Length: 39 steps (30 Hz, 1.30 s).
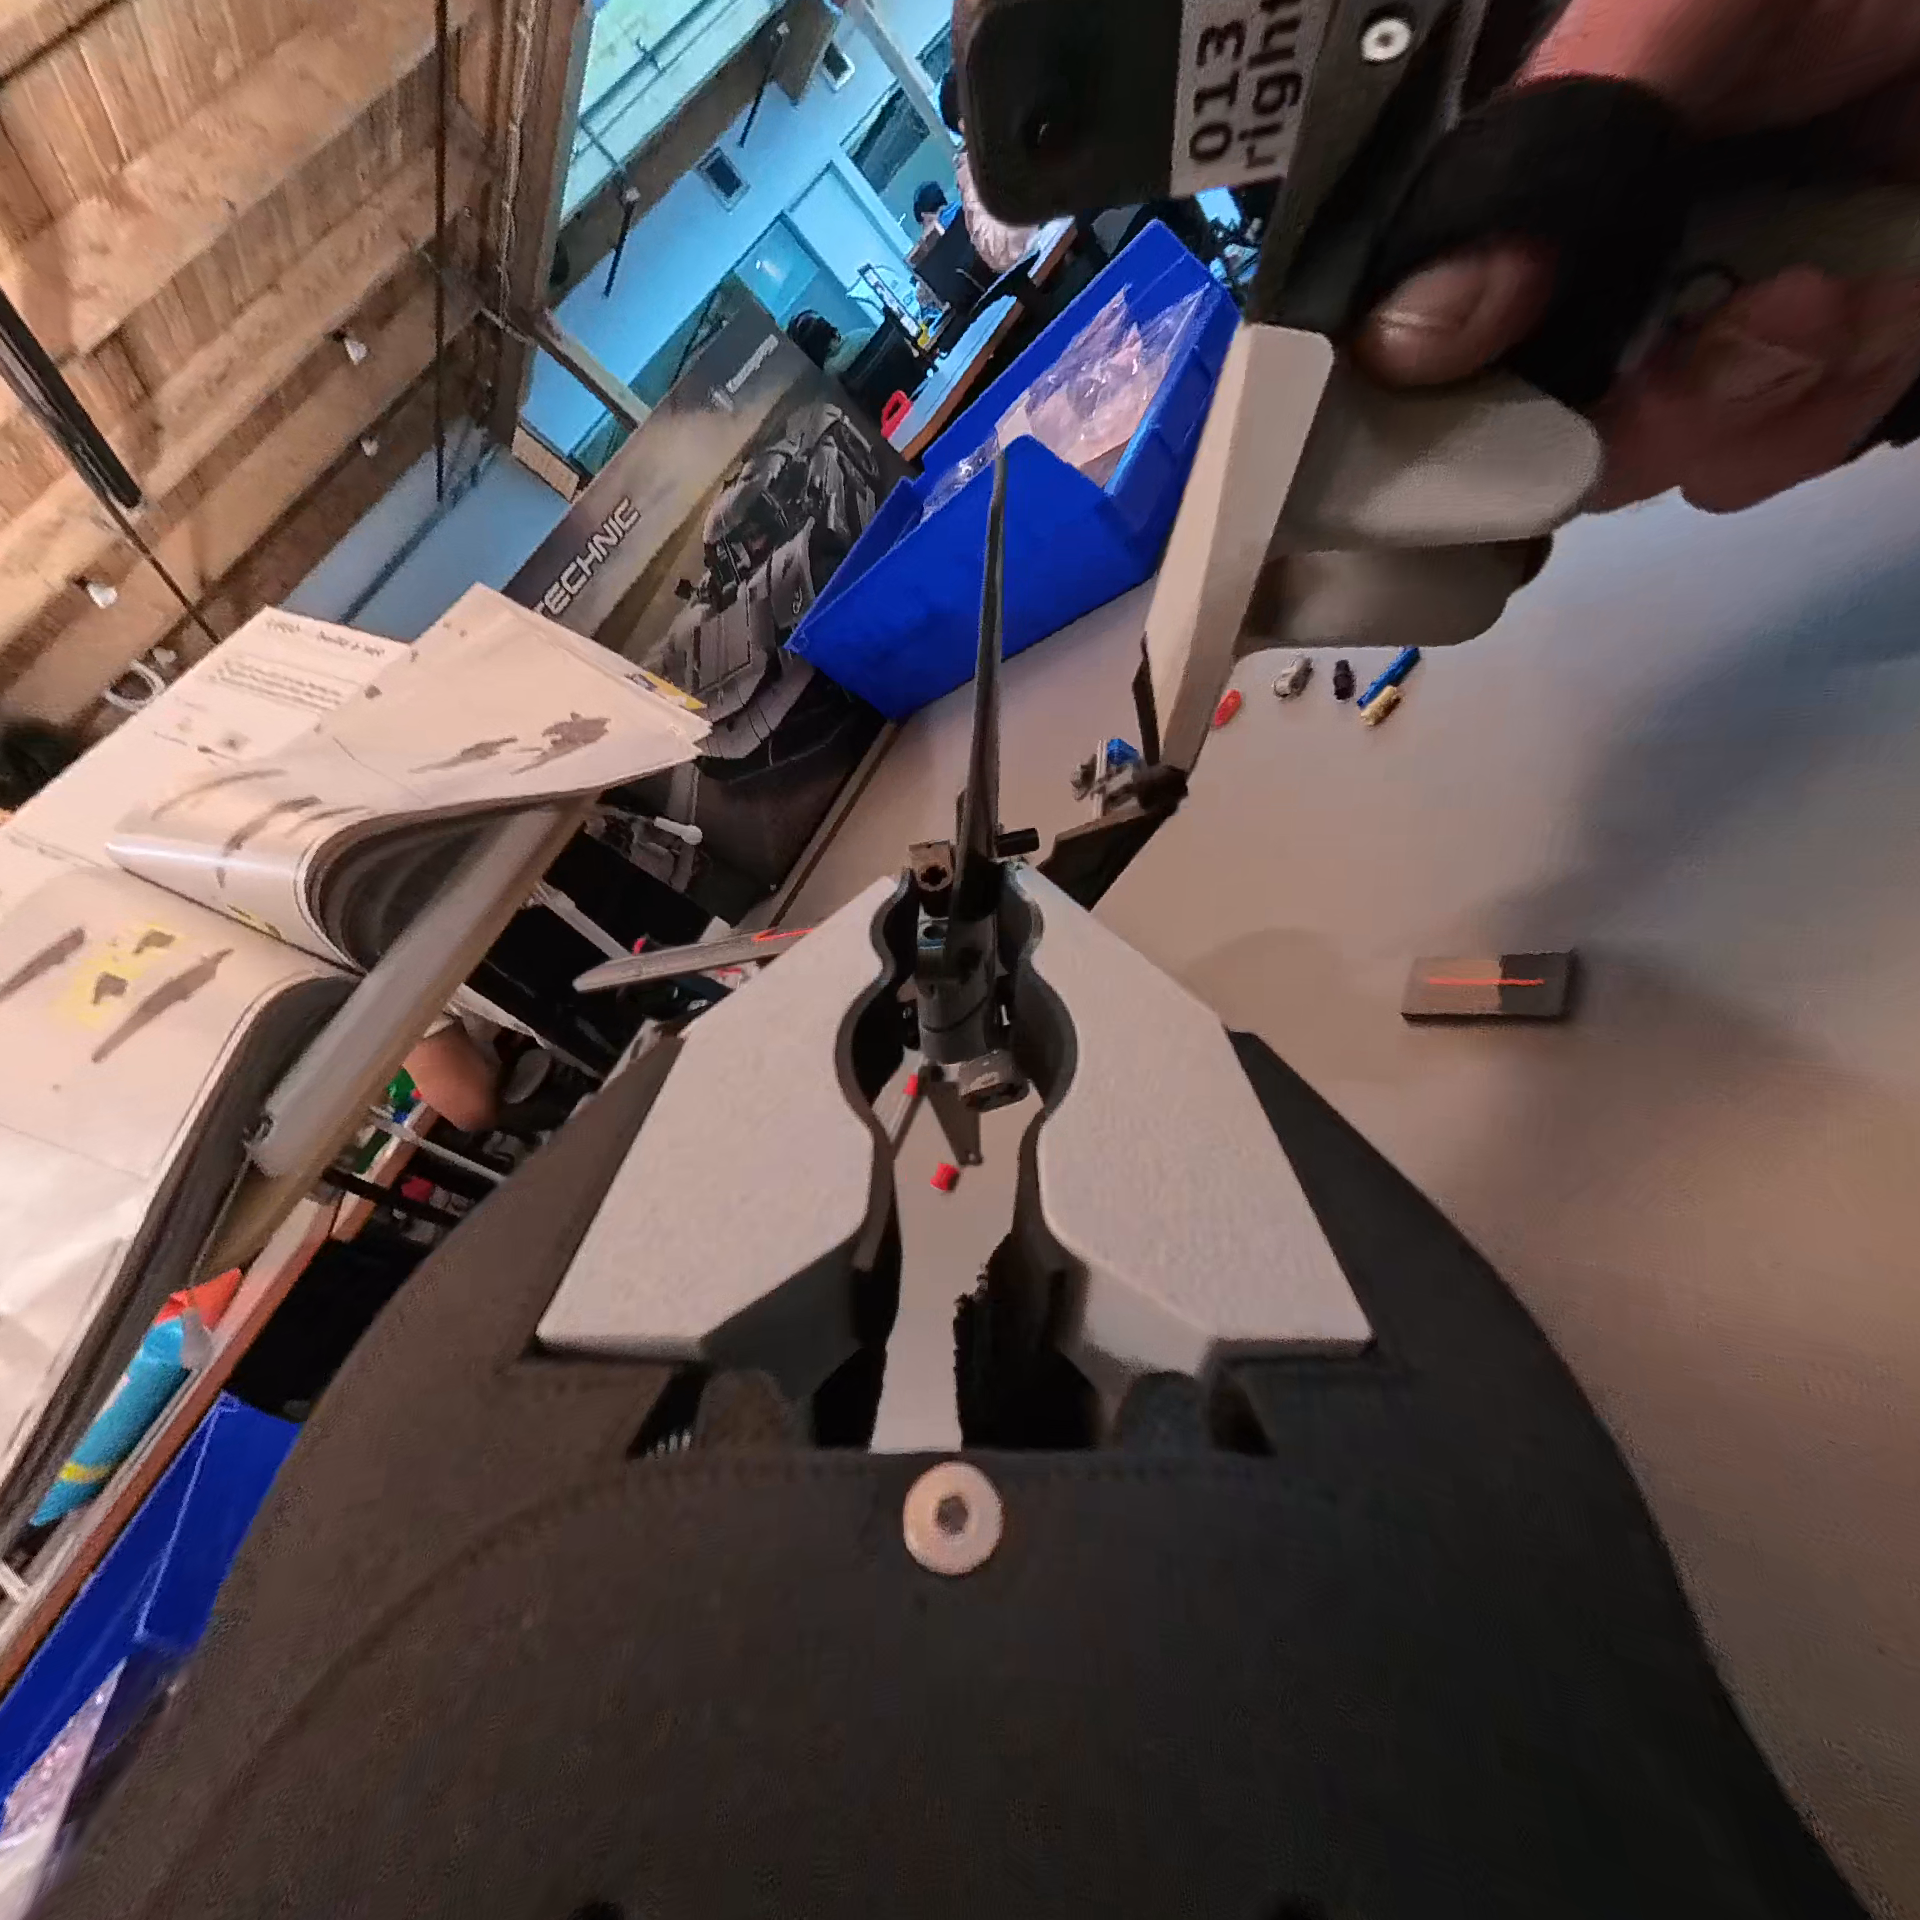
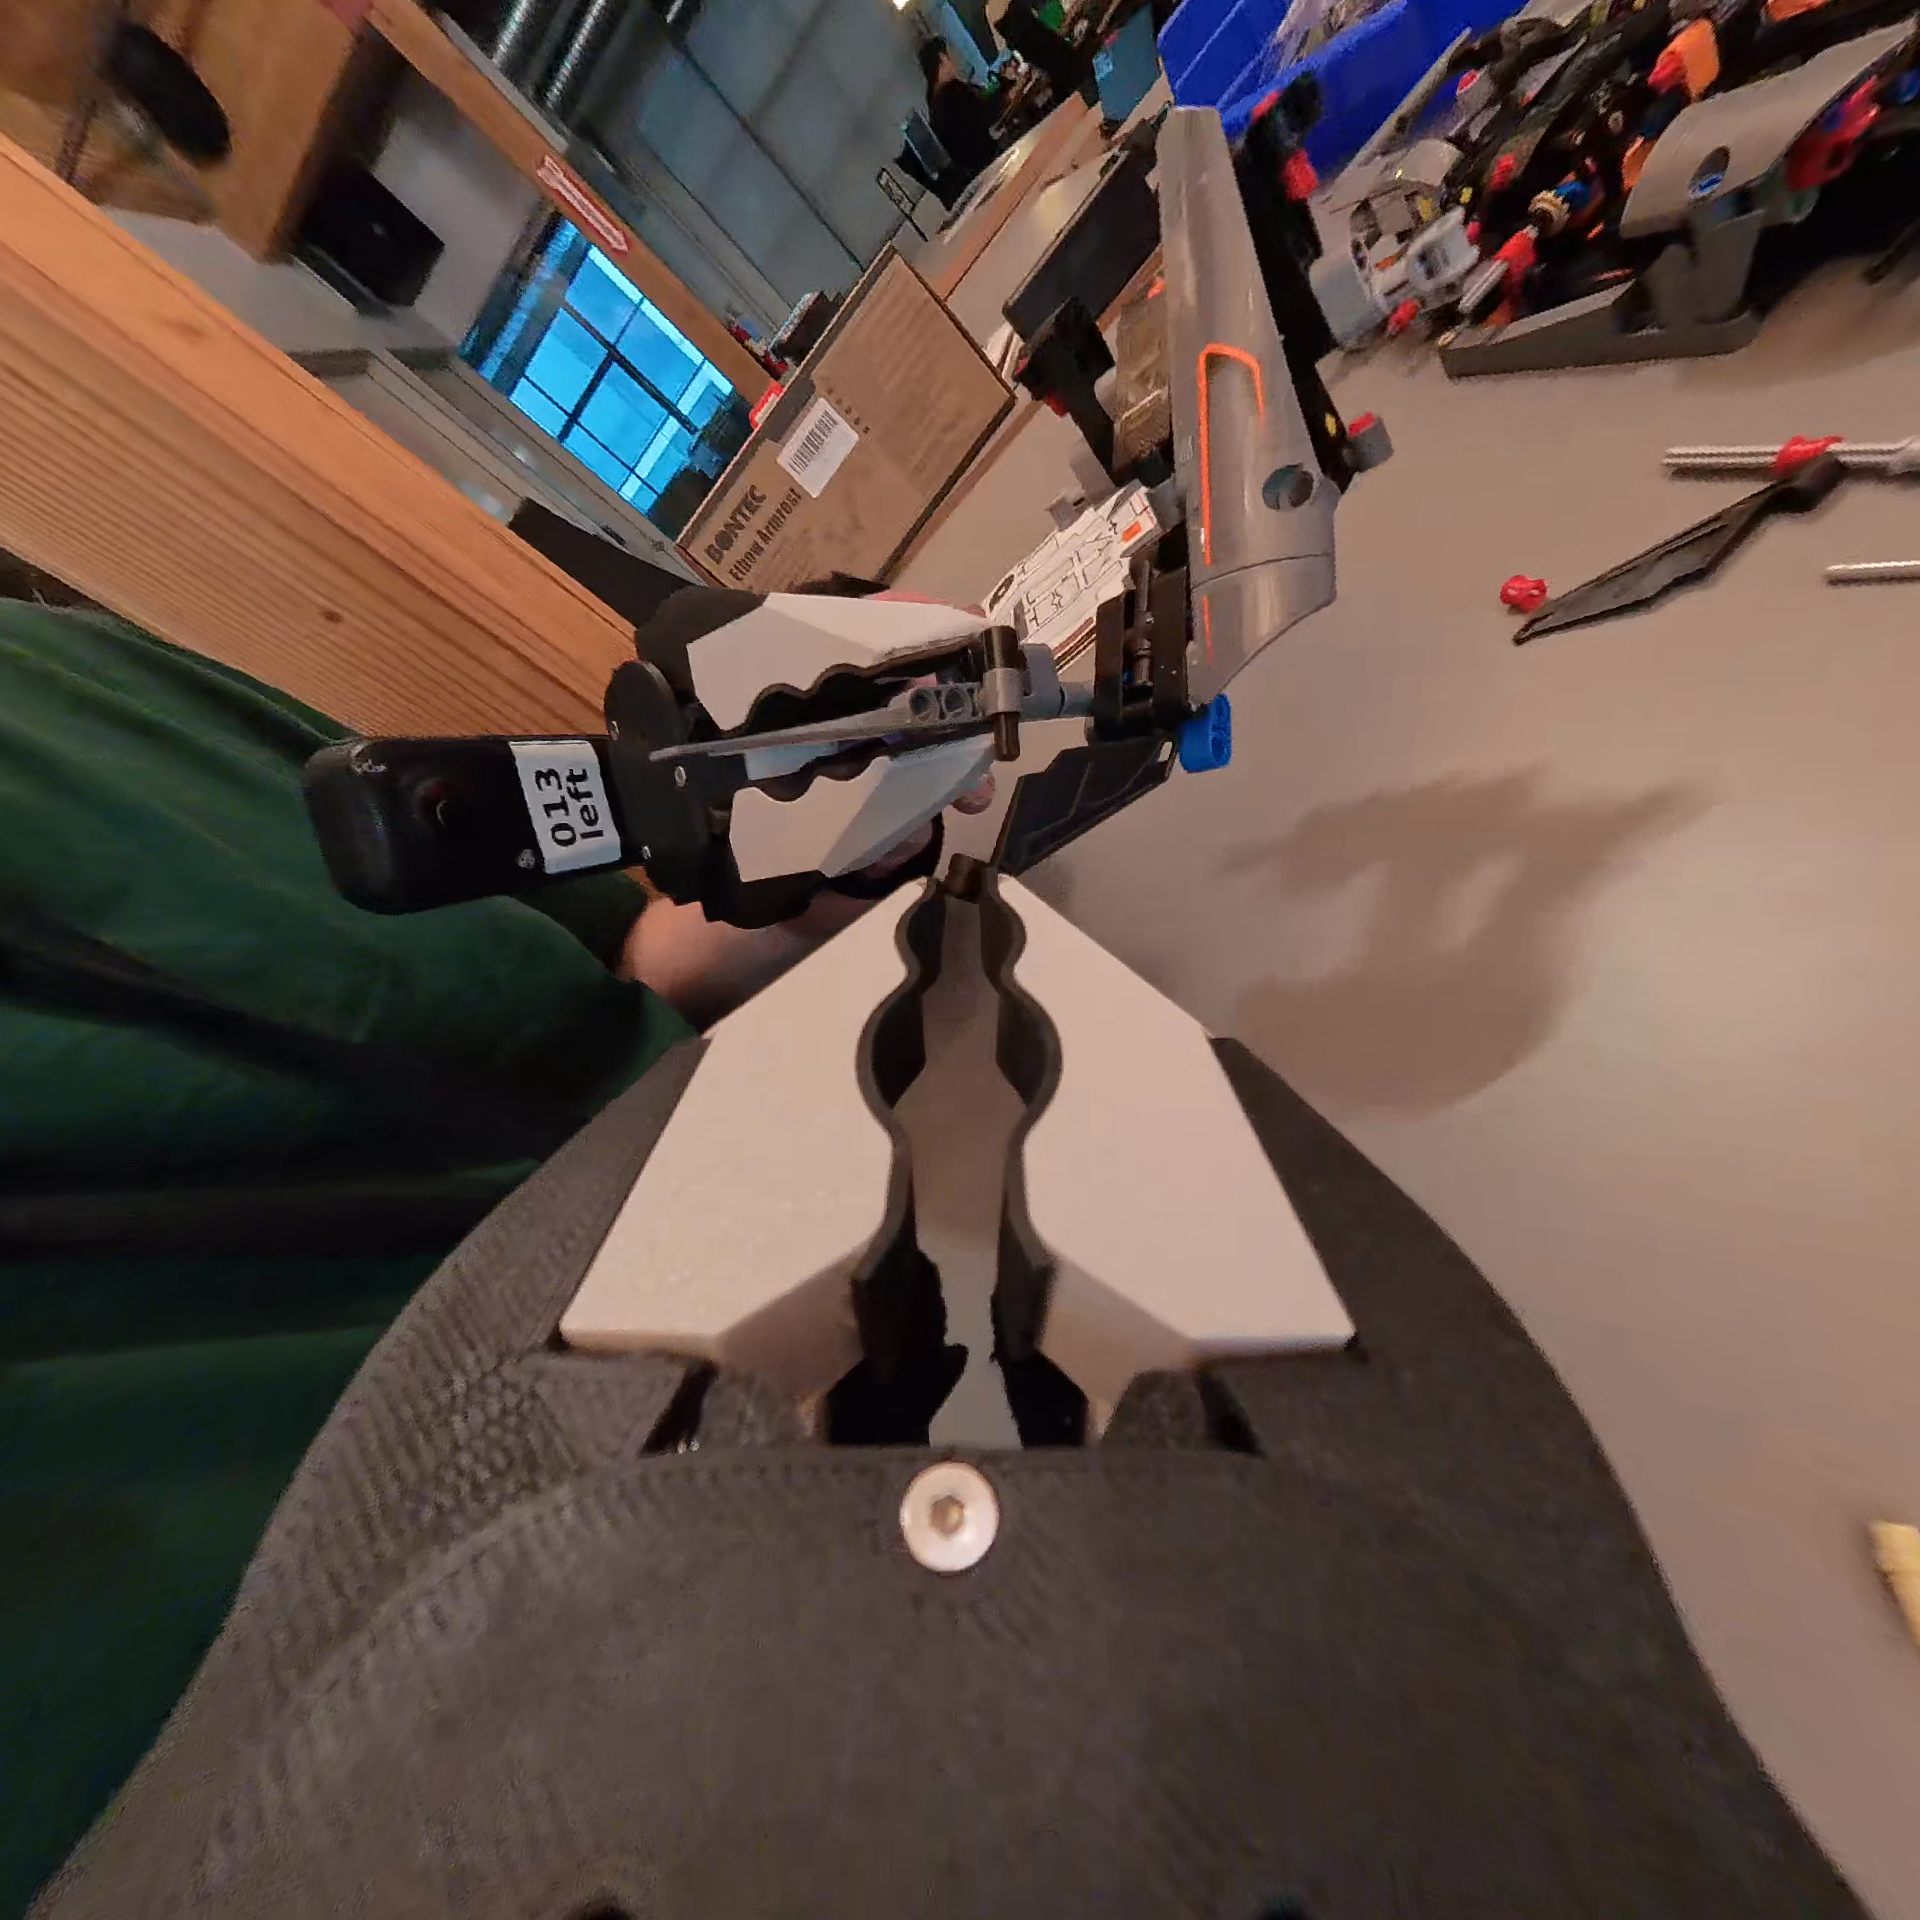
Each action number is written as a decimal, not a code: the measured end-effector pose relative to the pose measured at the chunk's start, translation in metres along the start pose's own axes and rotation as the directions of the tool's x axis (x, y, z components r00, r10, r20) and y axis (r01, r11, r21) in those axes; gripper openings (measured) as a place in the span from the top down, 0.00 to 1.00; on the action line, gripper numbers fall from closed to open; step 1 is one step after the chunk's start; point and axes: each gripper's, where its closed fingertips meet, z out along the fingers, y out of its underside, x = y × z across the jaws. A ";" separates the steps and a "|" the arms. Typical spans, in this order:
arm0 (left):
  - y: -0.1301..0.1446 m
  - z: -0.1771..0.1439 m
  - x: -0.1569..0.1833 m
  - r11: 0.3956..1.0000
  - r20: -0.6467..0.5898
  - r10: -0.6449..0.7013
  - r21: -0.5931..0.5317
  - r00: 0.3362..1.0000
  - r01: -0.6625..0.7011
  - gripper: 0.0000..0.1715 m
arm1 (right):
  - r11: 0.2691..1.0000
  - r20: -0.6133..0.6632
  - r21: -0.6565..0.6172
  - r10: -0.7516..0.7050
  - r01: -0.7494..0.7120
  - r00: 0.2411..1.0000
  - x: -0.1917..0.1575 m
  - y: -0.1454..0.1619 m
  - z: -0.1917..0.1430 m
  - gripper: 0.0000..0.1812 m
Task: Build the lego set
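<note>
Left gripper (image 2: 987, 717) clamping grey lego assembly (image 2: 1236, 416) above table (image 2: 1558, 1039). Right gripper (image 2: 961, 883) pinching small dark pin (image 2: 964, 876), hovering just beside assembly; open tabletop lying rightward.

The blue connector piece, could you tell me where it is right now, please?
In the right wrist view, the blue connector sits at the lower end of the grey winged assembly held by the left claw, just above the table.
</note>
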 end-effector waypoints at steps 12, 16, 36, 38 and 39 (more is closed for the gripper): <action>-0.005 0.001 0.001 0.993 0.012 0.117 0.019 0.993 -0.117 0.93 | 0.997 0.092 -0.025 0.072 -0.070 0.993 -0.008 0.007 -0.004 0.98; -0.012 0.001 0.000 0.984 0.022 0.173 0.042 0.985 -0.173 0.93 | 0.997 0.116 -0.024 0.069 -0.067 0.991 -0.012 0.007 -0.003 0.98; -0.012 0.010 -0.003 0.938 0.005 0.341 0.069 0.940 -0.341 0.93 | 0.989 0.080 0.110 0.086 -0.094 0.993 0.005 -0.022 -0.008 0.98; -0.012 0.011 -0.001 0.935 -0.001 0.347 0.072 0.938 -0.346 0.93 | 0.987 0.093 0.106 0.109 -0.118 0.990 0.007 -0.021 -0.006 0.98; -0.012 0.012 0.000 0.935 -0.002 0.347 0.077 0.938 -0.346 0.93 | 0.986 0.097 0.110 0.114 -0.124 0.989 0.008 -0.021 -0.005 0.98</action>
